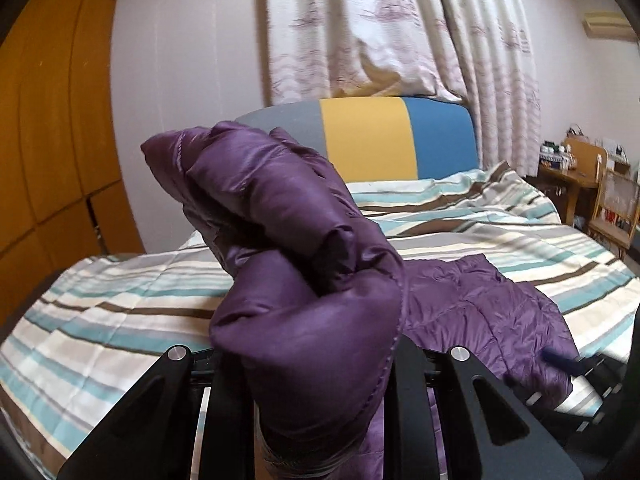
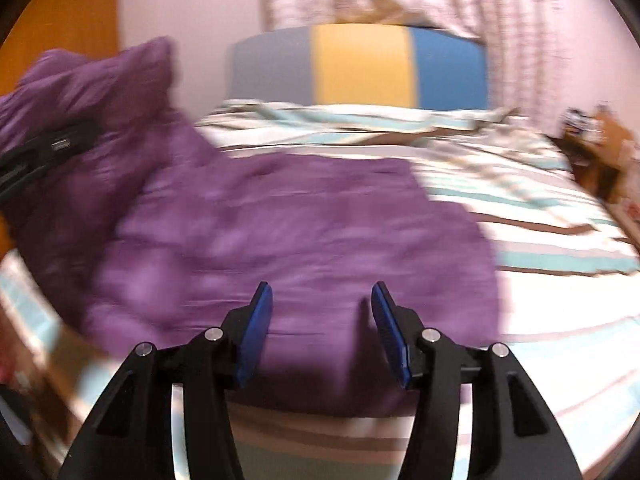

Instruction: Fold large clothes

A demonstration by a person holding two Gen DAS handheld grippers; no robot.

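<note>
A purple quilted jacket [image 1: 288, 240] lies partly on the striped bed [image 1: 120, 312]. My left gripper [image 1: 316, 360] is shut on a bunched fold of it and holds that part up off the bed; the fabric hides the fingertips. The rest of the jacket [image 2: 300, 232] lies spread flat on the cover. My right gripper [image 2: 322, 320] stands open just above the jacket's near edge, with nothing between its blue pads [image 2: 256, 332]. In the blurred right wrist view, the left gripper [image 2: 40, 152] shows at far left with the raised fabric.
A grey, yellow and blue headboard [image 1: 368, 136] stands at the far end of the bed, under patterned curtains [image 1: 380, 28]. An orange wardrobe [image 1: 48, 120] is on the left. A wooden desk and chair [image 1: 580, 184] stand to the right.
</note>
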